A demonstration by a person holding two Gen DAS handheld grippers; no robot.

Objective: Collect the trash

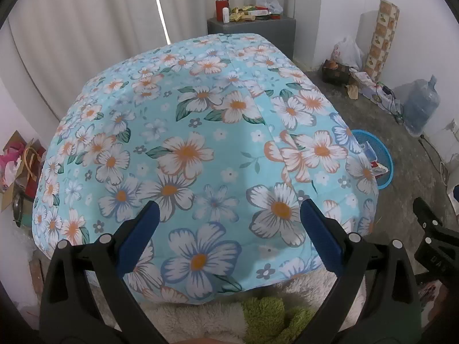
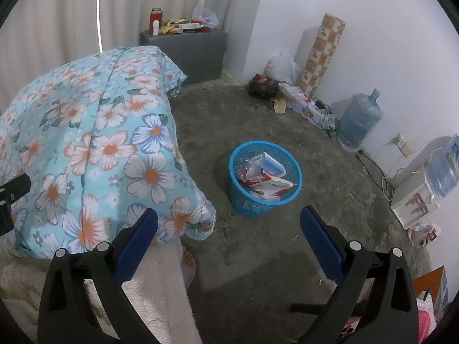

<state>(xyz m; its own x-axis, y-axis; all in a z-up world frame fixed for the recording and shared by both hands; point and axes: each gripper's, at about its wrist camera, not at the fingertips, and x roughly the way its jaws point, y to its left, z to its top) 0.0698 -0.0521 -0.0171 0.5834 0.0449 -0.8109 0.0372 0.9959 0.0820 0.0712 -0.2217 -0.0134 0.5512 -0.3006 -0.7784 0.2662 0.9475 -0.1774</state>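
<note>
From the left wrist, the left gripper (image 1: pixel 228 223) hangs over the floral quilt (image 1: pixel 200 132) that covers the bed, its blue-padded fingers (image 1: pixel 140 235) spread wide apart with nothing between them; a green plush toy (image 1: pixel 272 315) lies on a cream fleece blanket (image 1: pixel 183 321) at the near edge; the blue waste basket (image 1: pixel 378 160) peeks out past the quilt's right side, on the floor; the tip of the right gripper (image 1: pixel 430 229) shows at the far right; a grey cabinet (image 1: pixel 252 31) stands behind the bed with a red flask (image 1: pixel 220 7) on it.

From the right wrist, the right gripper (image 2: pixel 229 223) hovers over the concrete floor (image 2: pixel 330 200), fingers (image 2: pixel 321 243) likewise wide apart and empty; the blue waste basket (image 2: pixel 249 200) stands on the floor just beside the bed's corner, holding a red and white wrapper (image 2: pixel 266 185) and a white carton (image 2: pixel 272 164); a water jug (image 2: pixel 358 120) leans by the wall; the floral quilt (image 2: pixel 100 143) fills the left.
</note>
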